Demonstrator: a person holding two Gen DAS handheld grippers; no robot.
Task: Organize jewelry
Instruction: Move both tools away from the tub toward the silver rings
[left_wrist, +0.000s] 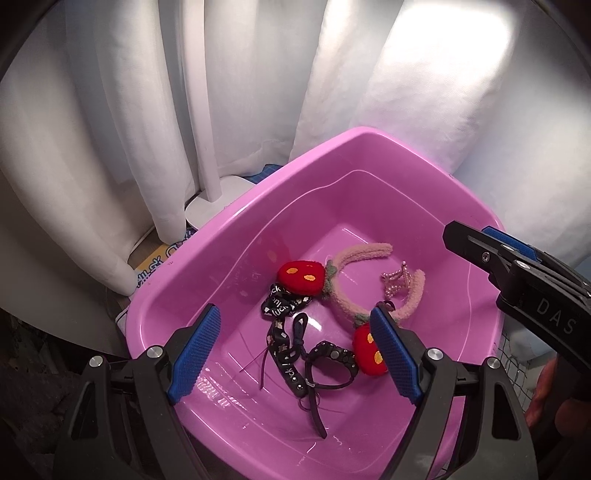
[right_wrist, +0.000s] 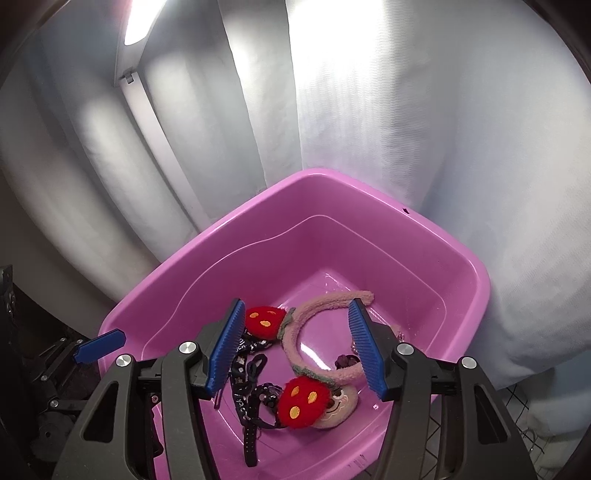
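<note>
One pink tub holds the jewelry: one fuzzy pink headband carrying two red plush strawberries, one small pink beaded crown at its 3 o'clock, one black ribbon printed with "luck", and one black watch at the ribbon's 5 o'clock. The left tongs hang over the near rim, jaws wide apart and gripping nothing. The right tongs hover above the headband, jaws parted, nothing pinched; their body reads "DAS". The tub's far half, toward 12 o'clock, lies bare. One white curtain hangs close behind the tub's far rim.
</note>
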